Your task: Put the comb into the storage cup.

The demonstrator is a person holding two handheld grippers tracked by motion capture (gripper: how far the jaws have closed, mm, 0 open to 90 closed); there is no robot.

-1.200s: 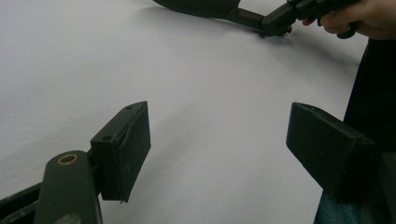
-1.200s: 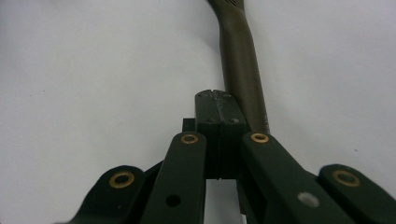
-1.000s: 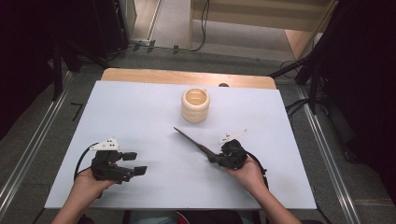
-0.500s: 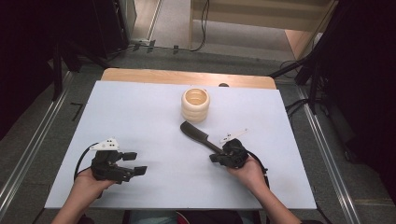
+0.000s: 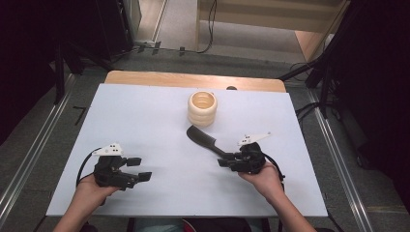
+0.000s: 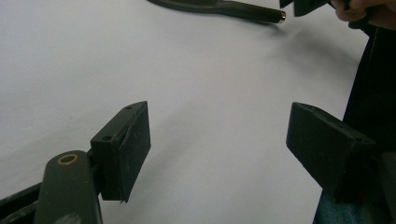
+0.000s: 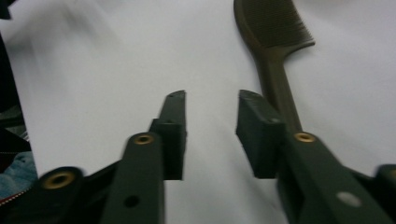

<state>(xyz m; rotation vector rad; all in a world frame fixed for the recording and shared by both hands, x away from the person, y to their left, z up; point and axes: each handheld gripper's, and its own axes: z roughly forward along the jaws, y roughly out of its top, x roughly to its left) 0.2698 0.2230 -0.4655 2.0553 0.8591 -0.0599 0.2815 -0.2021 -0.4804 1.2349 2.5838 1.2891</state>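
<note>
White tabletop (image 5: 145, 121): comb (image 5: 203, 137) now flat, apparently released; right gripper (image 5: 227, 162) freshly parted, empty; left gripper (image 5: 140, 169) wide, empty.

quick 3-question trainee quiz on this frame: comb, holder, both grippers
1. True or false: the comb lies flat on the white table.
2. Where does the cream ringed holder stand: A) beside the left gripper, B) just beyond the comb's toothed end, C) off the table?
3. What is between the pads of the right gripper?

Key:
1. True.
2. B.
3. Nothing. The jaws have just been opening, and the comb handle runs past the outside of one jaw on the table.
</note>
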